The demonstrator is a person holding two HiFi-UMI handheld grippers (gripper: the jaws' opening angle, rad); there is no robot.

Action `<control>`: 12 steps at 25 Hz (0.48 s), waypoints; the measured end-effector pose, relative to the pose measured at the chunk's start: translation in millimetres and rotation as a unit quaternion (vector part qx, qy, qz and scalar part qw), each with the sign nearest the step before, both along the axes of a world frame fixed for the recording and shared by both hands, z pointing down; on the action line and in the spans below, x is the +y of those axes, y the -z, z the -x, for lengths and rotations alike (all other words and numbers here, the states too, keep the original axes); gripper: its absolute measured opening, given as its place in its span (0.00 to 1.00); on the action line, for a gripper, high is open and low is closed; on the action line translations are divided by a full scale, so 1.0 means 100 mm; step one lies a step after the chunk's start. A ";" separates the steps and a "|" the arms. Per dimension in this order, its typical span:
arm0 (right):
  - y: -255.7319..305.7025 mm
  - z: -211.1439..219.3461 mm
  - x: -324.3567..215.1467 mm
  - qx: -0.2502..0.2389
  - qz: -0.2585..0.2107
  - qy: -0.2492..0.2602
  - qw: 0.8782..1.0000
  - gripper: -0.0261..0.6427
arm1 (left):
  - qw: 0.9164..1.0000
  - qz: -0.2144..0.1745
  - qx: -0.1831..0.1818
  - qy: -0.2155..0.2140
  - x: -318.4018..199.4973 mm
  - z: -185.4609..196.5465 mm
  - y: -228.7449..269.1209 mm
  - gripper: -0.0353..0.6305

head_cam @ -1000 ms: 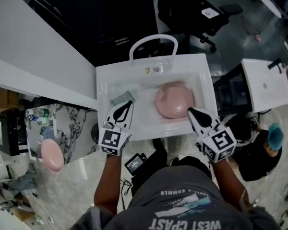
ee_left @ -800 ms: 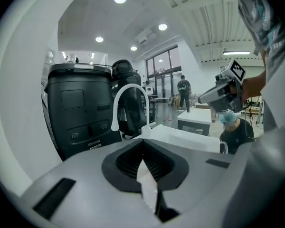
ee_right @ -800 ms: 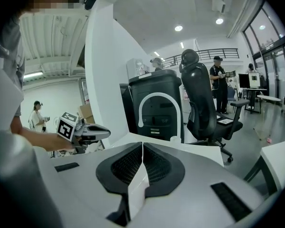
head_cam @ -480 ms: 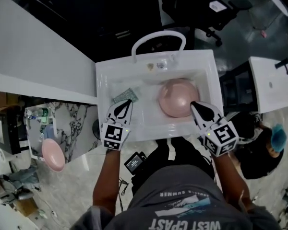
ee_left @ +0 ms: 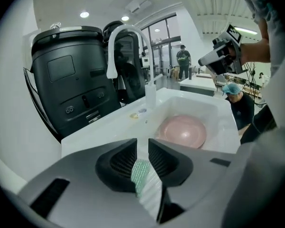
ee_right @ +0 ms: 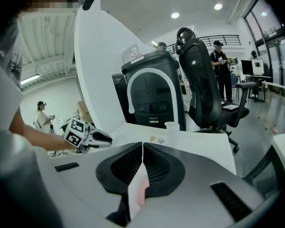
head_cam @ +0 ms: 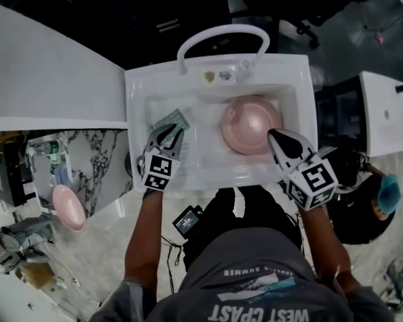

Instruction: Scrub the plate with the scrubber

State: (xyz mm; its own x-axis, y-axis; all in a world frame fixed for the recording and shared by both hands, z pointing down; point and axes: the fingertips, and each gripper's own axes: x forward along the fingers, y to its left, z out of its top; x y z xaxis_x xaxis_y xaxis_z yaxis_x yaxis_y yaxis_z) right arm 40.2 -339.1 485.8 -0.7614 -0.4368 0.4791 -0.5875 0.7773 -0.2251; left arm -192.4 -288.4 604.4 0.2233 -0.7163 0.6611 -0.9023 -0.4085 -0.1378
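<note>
The plate is round, pale pink and glossy, with a raised rim and a soft highlight in its hollow; it lies flat in the basin of the white sink, just ahead of the right gripper and slightly to that gripper's left, and well off to the right of the left gripper. The scrubber is a small flat pad, green on one face with a whitish edge; it lies on the sink floor at the tips of the left gripper, and in the left gripper view it shows in the gap between the two jaws. Those jaws have just been opening and stand spread, with the pad between them but not visibly squeezed; the right gripper's jaws are pressed together with nothing held.

Counted: two grippers, one in each hand; one scrubber; one sink with one arched white faucet beyond both grippers; two pink plates, the second plate resting on a marble-patterned surface far out to the left of the left gripper, away from the sink.
</note>
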 end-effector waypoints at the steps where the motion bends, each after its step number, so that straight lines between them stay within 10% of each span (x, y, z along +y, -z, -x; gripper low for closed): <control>1: -0.04 0.00 -0.01 0.001 0.003 0.002 1.000 0.08 | 1.000 0.008 -0.006 -0.002 0.01 0.02 -0.10 0.17; 12: -0.34 0.17 -0.11 0.006 0.029 0.026 0.999 0.08 | 0.993 0.094 -0.068 -0.033 0.13 0.20 -0.88 0.27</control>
State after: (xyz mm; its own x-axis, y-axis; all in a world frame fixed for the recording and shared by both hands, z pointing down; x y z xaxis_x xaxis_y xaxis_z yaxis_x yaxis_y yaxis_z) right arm 23.6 -349.7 519.4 -0.7766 -0.3680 0.5114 -0.5498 0.7922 -0.2649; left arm -212.9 -275.6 692.8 0.1653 -0.5636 0.8093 -0.8509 -0.4965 -0.1719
